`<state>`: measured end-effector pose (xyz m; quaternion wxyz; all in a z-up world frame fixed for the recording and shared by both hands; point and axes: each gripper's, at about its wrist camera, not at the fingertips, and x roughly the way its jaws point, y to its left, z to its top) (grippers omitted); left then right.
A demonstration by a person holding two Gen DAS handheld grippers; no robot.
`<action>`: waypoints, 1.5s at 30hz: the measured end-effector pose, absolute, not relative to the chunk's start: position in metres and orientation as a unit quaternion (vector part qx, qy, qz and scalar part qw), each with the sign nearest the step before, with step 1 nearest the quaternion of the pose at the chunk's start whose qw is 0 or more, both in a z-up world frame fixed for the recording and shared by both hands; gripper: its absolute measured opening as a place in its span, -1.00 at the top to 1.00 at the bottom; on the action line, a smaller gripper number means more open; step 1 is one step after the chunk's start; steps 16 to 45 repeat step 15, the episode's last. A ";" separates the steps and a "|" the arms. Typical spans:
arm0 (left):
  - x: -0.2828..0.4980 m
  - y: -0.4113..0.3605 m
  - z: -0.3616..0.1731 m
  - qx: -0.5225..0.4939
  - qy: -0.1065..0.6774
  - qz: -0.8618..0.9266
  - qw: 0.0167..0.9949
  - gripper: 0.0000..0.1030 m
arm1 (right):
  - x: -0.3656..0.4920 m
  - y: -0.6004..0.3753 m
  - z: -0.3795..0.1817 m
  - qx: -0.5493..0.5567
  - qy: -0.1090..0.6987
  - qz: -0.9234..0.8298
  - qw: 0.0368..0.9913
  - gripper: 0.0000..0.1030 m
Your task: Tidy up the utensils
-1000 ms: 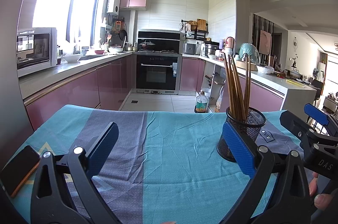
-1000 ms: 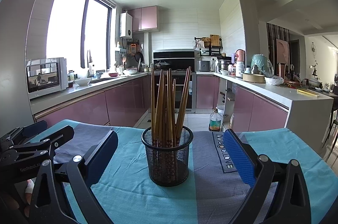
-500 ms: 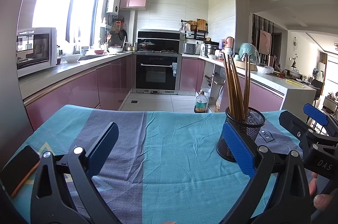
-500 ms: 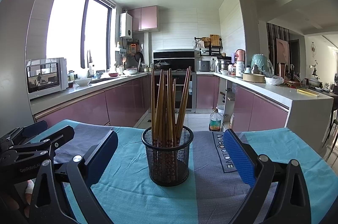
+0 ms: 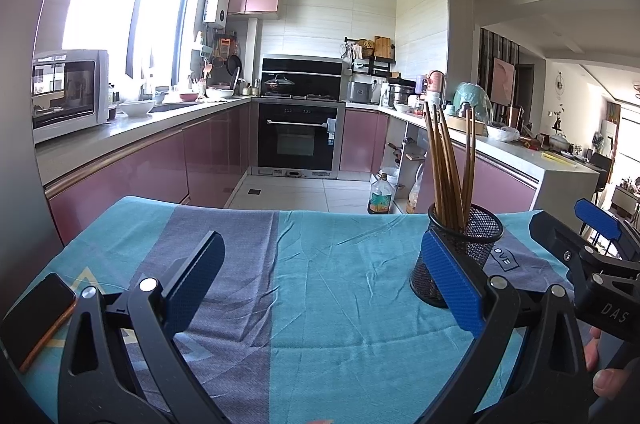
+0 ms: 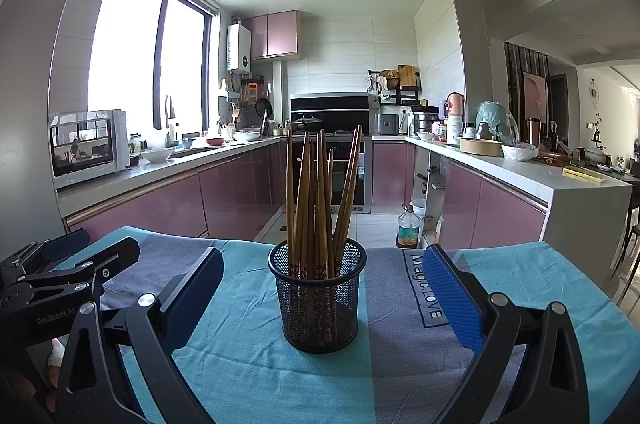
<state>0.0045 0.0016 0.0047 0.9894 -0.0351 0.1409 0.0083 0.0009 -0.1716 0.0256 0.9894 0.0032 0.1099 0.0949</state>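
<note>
- The left tool (image 5: 320,288) hovers low over the table (image 5: 344,336) with its jaws spread wide and nothing between them; only blue-and-grey cloth shows in the gap.
- The right tool (image 6: 322,298) is likewise released, its two blue pads well apart and holding nothing.
- From the right wrist view, the black mesh cup (image 6: 319,298) stands upright on the cloth at 12 o'clock, straight ahead, seen in the gap between the right tool's pads without touching either.
- A bundle of brown chopsticks (image 6: 320,200) stands in the cup, tips up, fanning slightly; a few lean toward 1 o'clock.
- From the left wrist view, the same cup (image 5: 474,244) sits at about 2 o'clock, partly hidden behind the left tool's right-hand pad; whether pad and cup touch cannot be told.
- The chopsticks (image 5: 448,164) rise above that pad.
- The right tool's frame appears at 3 o'clock in the left view, and the left tool's frame at 9 o'clock in the right view, so the two tools sit side by side.
- A dark phone (image 5: 34,320) with an orange edge lies on the cloth at 8 o'clock of the left view.
- Printed lettering (image 6: 428,288) runs along a grey stripe of the cloth, just right of the cup.
</note>
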 end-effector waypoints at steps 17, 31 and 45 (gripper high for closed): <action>0.011 -0.005 -0.008 -0.036 0.178 -0.003 0.983 -0.89 | 0.015 -0.187 0.019 0.002 0.145 0.086 0.986 -0.87; 0.011 -0.005 -0.008 -0.036 0.178 -0.003 0.983 -0.89 | 0.015 -0.187 0.019 0.002 0.145 0.086 0.986 -0.87; 0.011 -0.005 -0.008 -0.036 0.178 -0.003 0.983 -0.89 | 0.015 -0.187 0.019 0.002 0.145 0.086 0.986 -0.87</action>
